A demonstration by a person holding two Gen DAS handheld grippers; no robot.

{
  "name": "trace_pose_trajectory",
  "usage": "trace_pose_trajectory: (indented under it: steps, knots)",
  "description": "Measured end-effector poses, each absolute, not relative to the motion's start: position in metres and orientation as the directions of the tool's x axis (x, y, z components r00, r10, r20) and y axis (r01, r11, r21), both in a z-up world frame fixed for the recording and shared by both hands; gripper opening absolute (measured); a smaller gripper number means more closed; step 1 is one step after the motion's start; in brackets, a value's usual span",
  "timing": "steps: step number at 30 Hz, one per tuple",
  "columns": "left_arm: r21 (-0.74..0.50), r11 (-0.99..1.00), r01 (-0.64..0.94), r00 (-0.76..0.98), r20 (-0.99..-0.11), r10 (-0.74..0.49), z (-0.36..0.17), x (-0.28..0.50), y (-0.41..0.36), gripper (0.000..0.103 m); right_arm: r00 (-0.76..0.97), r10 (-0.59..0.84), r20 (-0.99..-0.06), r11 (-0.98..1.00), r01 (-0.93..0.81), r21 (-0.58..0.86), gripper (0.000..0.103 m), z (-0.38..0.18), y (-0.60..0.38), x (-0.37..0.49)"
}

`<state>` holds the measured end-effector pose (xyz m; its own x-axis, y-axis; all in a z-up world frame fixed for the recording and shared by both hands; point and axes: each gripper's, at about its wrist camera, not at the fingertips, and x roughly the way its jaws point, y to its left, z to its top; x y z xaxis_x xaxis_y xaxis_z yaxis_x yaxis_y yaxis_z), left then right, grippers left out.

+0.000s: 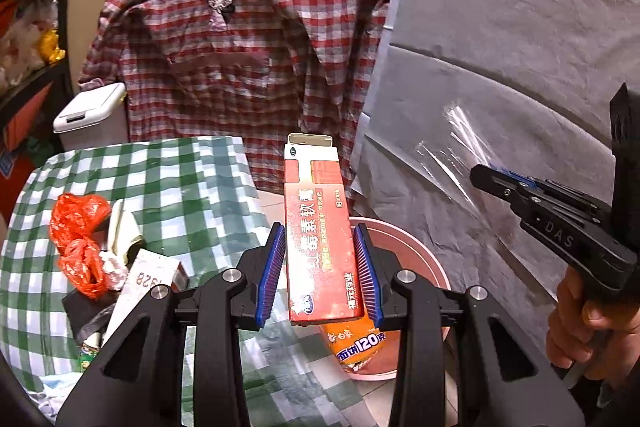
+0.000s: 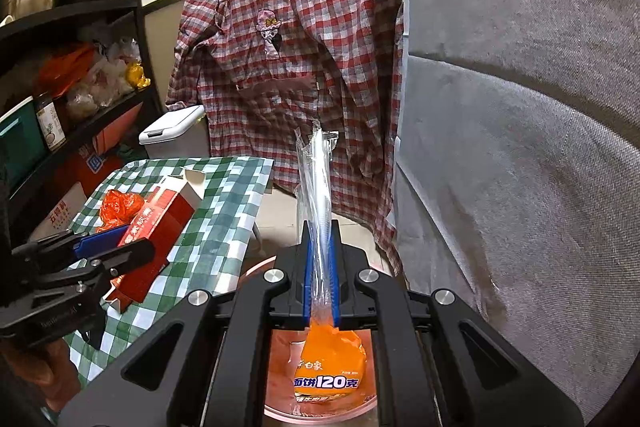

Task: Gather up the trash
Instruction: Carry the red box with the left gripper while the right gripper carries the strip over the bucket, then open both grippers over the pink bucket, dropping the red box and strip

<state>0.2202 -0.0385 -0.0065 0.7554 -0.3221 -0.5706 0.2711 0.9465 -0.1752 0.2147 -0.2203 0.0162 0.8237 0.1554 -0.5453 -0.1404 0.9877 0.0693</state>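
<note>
My left gripper [image 1: 319, 239] is shut on a long red and white carton [image 1: 316, 227], held upright over the edge of the pink bin [image 1: 420, 259]. From the right wrist view the same carton [image 2: 160, 219] hangs over the checked table. My right gripper [image 2: 320, 251] is shut on a clear plastic wrapper [image 2: 316, 187] that sticks up between its blue pads, above the pink bin [image 2: 256, 271]. An orange noodle packet [image 2: 330, 367] lies inside the bin; it also shows below the carton as the packet [image 1: 356, 343]. The right gripper [image 1: 484, 175] with its wrapper [image 1: 452, 151] appears at the right of the left wrist view.
On the green checked tablecloth [image 1: 180, 187] lie a crumpled orange bag [image 1: 78, 243], a white box [image 1: 144, 283] and other scraps. A white lidded bin [image 1: 90, 119] stands behind. A plaid shirt [image 1: 248, 47] hangs at the back, a grey cloth-covered surface [image 1: 500, 87] on the right, shelves [image 2: 60, 87] on the left.
</note>
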Motion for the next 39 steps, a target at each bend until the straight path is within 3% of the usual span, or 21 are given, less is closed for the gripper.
trace_pose_trajectory:
  steps: [10, 14, 16, 20, 35, 39]
  knots:
    - [-0.188, 0.932, 0.311, 0.720, -0.594, -0.360, -0.013, 0.230, -0.061, 0.035, 0.820, 0.148, -0.553, 0.989, -0.129, 0.073, 0.009, 0.012, -0.229, 0.217]
    - [-0.210, 0.908, 0.362, 0.686, -0.600, -0.412, -0.015, 0.231, -0.072, 0.037, 0.817, 0.142, -0.559, 0.990, -0.118, 0.079, 0.017, 0.011, -0.233, 0.216]
    - [-0.191, 0.907, 0.375, 0.689, -0.597, -0.411, -0.014, 0.228, -0.078, 0.049, 0.816, 0.142, -0.561, 0.990, -0.115, 0.084, 0.022, 0.011, -0.235, 0.216]
    - [-0.195, 0.905, 0.379, 0.695, -0.585, -0.417, -0.010, 0.227, -0.076, 0.049, 0.820, 0.135, -0.556, 0.991, -0.106, 0.085, 0.031, 0.012, -0.237, 0.216]
    - [-0.201, 0.925, 0.323, 0.734, -0.564, -0.379, 0.004, 0.220, -0.034, 0.049, 0.826, 0.141, -0.546, 0.990, -0.118, 0.078, 0.032, 0.019, -0.221, 0.212]
    - [-0.194, 0.934, 0.299, 0.748, -0.560, -0.356, 0.010, 0.215, -0.014, 0.043, 0.828, 0.156, -0.539, 0.988, -0.135, 0.079, 0.032, 0.023, -0.210, 0.211]
